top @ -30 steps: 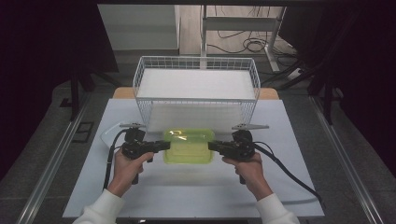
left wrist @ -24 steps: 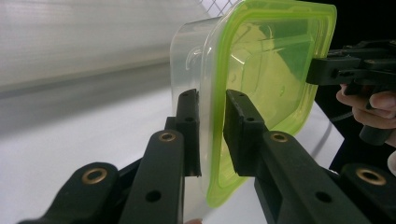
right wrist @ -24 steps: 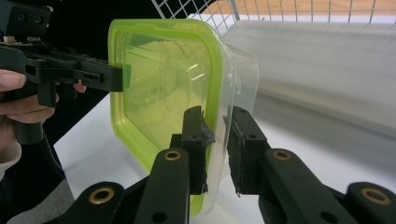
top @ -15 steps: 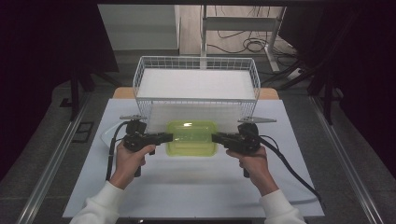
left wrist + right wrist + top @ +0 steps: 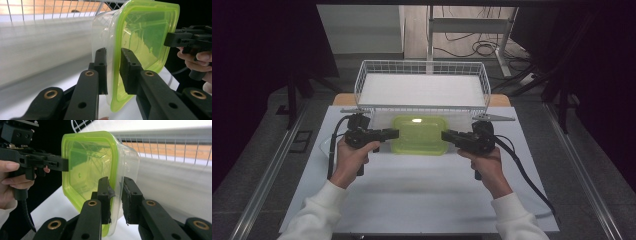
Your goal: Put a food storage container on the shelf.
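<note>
closely clamped, the fingers [image 5: 130, 67] of the left gripper [image 5: 389, 134] pinch one short end of a clear food container with a lime-green lid [image 5: 419, 135], one finger on the lid's face and the other against the clear tub wall, with the green rim caught between them. likewise the fingers [image 5: 103, 195] of the right gripper [image 5: 451, 136] are closed on the opposite short end, lid side and tub side each pressed by a pad. seen from above, the container hangs level between the two grippers, lid up, carried clear of the white sheet [image 5: 422, 195] that covers the desk [image 5: 343, 99], its far edge near the front wall of a white wire basket [image 5: 422, 75]. whether it touches that wall cannot be told from the pictures. in the left gripper view the container [image 5: 140, 50] stands on edge across the frame, and the right gripper [image 5: 175, 40] shows at the far end of the lid with a hand [image 5: 197, 62] behind it; in the right gripper view the container [image 5: 95, 167] fills the middle, with the left gripper [image 5: 60, 163] biting its far end and a hand [image 5: 15, 180] wrapped round the handle. outward from the grippers, black cables [image 5: 527, 175] trail back over the sheet, and the person's left hand [image 5: 352, 160] and right hand [image 5: 487, 167] lead back into white sleeves [image 5: 319, 215] at the near edge. beyond the basket lies a dark floor with loose cords [image 5: 472, 47].
</note>
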Demonstrator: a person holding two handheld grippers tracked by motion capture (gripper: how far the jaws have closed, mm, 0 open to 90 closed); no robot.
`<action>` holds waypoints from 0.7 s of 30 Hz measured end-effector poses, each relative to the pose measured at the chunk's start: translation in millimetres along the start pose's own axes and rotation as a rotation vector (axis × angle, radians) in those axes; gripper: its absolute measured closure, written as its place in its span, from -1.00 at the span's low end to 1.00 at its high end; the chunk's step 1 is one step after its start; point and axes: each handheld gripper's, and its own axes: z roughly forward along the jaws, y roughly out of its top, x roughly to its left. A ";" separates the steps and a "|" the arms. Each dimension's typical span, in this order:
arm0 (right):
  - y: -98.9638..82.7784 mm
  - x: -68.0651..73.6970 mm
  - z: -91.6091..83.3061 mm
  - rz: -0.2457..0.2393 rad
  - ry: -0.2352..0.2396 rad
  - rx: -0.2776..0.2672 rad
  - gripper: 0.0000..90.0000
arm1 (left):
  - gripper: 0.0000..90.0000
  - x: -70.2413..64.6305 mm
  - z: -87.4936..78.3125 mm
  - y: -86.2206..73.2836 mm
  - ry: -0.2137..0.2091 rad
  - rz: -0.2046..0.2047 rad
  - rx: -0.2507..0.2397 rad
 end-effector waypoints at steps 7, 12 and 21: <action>19.2 -0.9 -0.2 -0.011 0.015 -0.030 0.71 | 0.71 -1.3 -5.4 18.1 -0.001 0.010 -0.020; 28.6 -1.1 0.7 -0.016 0.015 -0.032 0.71 | 0.72 -2.6 -7.7 25.7 0.009 0.025 -0.038; 40.9 -0.8 -2.7 -0.022 0.022 -0.060 0.71 | 0.72 -5.8 -10.7 40.5 0.006 0.039 -0.052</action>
